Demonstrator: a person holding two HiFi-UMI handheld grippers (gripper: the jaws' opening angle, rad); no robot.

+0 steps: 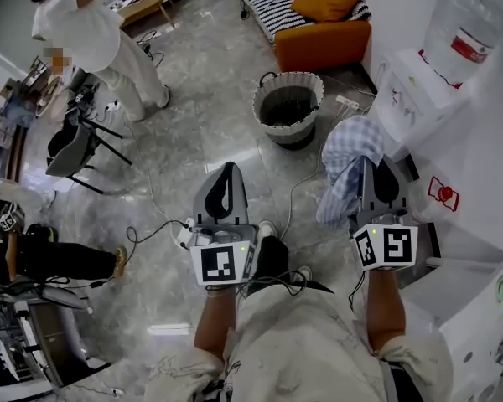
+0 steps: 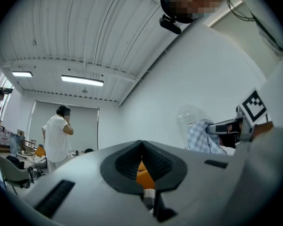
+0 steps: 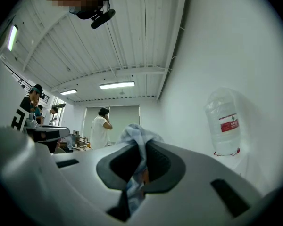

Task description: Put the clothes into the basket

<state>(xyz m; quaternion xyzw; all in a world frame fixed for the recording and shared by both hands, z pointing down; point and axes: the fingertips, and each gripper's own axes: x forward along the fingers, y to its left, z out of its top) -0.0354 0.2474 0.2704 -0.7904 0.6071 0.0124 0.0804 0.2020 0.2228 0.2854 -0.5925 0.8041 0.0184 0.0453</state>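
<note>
My right gripper (image 1: 370, 166) is shut on a blue-and-white checked cloth (image 1: 348, 157), which hangs from its jaws above the floor. In the right gripper view the cloth (image 3: 134, 134) bulges over the tips of my right gripper (image 3: 142, 147) and trails down between the pads. The round woven basket (image 1: 288, 107), grey with a pale rim, stands on the floor ahead, up and left of the cloth. My left gripper (image 1: 228, 167) (image 2: 141, 144) is held level beside the right one, jaws shut with nothing between them. The left gripper view catches the cloth (image 2: 203, 135) at its right.
An orange sofa (image 1: 323, 32) with a striped throw stands behind the basket. A water dispenser (image 1: 419, 82) with its bottle (image 3: 224, 121) sits against the right wall, and white cabinets (image 1: 478, 300) below it. A person in white (image 1: 92, 40), a chair (image 1: 75, 149) and floor cables (image 1: 151, 224) are on the left.
</note>
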